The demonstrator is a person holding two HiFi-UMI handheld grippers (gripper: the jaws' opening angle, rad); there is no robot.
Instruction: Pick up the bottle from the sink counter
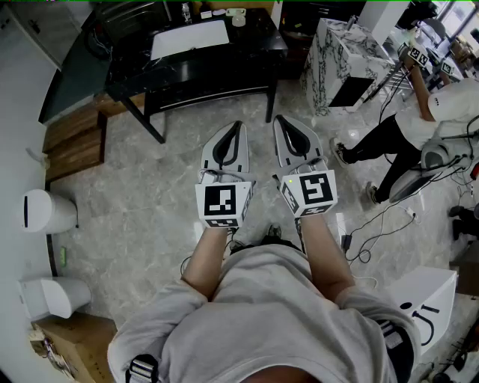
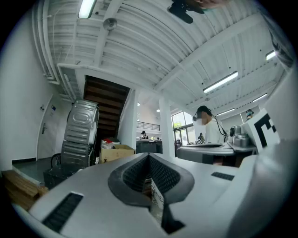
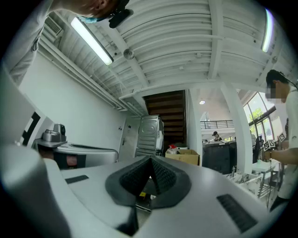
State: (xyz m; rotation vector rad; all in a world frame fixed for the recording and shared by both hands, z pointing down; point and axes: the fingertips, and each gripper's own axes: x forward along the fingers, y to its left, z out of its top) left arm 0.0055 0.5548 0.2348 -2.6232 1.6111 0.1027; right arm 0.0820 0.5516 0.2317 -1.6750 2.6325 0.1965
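We hold both tools side by side, low over a marble-patterned floor (image 1: 150, 187), pointing towards a black tabletop (image 1: 247, 45). The left tool (image 1: 236, 126) has its jaws brought together, tip against tip. The left gripper view shows the ribbed pads meeting in a narrow V with nothing clamped between them. The right tool (image 1: 278, 120) is likewise closed and empty, its dark pads pressed together in the right gripper view.

What looks like a small bottle (image 1: 185, 11) stands upright at the far edge of the black tabletop, though it is too small for us to be sure. It stands beyond a white board (image 1: 188, 37) that lies flat on the same surface. It is well apart from both tools, ahead of them and a little to the left of the left tool, and neither tool touches it. Neither gripper view shows it clearly.

To the right of the tabletop stands a marble-patterned block (image 1: 337, 52), and further right another person (image 1: 441, 105) leans over a rack. Both gripper views look out past the closed jaws at a silver appliance (image 2: 80, 135), a dark staircase (image 2: 104, 104) and an open cardboard box (image 2: 116, 152).
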